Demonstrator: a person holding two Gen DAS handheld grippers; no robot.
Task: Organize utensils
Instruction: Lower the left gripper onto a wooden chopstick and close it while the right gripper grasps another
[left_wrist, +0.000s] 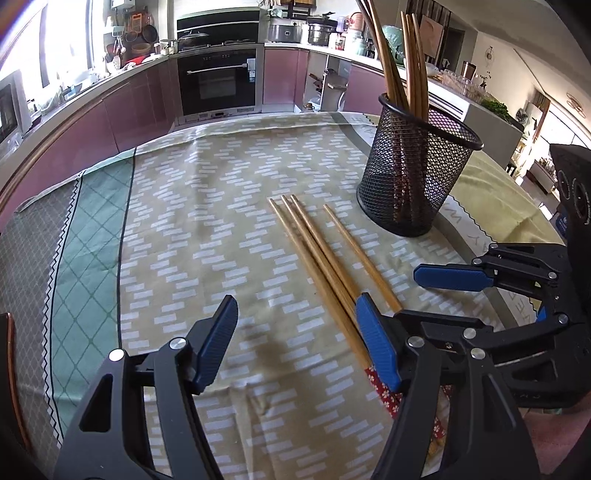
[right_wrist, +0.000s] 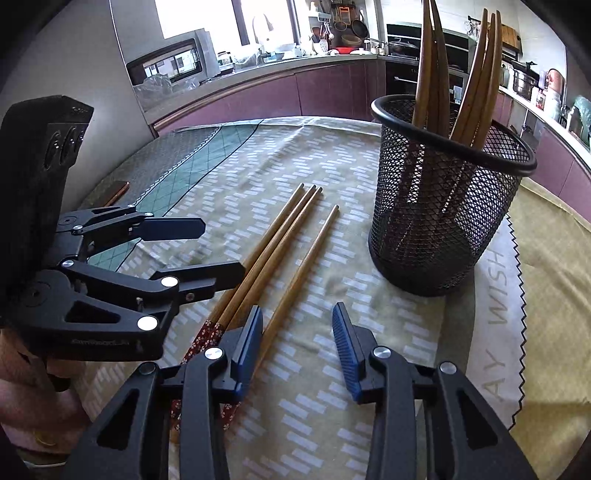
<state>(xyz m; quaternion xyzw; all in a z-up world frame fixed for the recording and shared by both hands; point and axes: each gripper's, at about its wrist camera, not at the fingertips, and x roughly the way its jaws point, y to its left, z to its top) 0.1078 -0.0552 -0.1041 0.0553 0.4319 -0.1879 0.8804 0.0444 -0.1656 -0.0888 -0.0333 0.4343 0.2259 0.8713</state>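
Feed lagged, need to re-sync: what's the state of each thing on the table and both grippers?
Four loose chopsticks: lying flat on the tablecloth, three bunched, one slightly apart.
Mesh holder: upright, already holding several chopsticks.
Left gripper: jaws open, nothing held, low over the cloth.
Right gripper: jaws open, straddling the lone chopstick, pads not pressing it.
Tablecloth: spread, slightly wrinkled.

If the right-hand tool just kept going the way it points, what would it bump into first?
Probably the single chopstick lying on the tablecloth: it runs up between the right tool's open fingers. Depth is unclear, so it might meet the cloth itself first.
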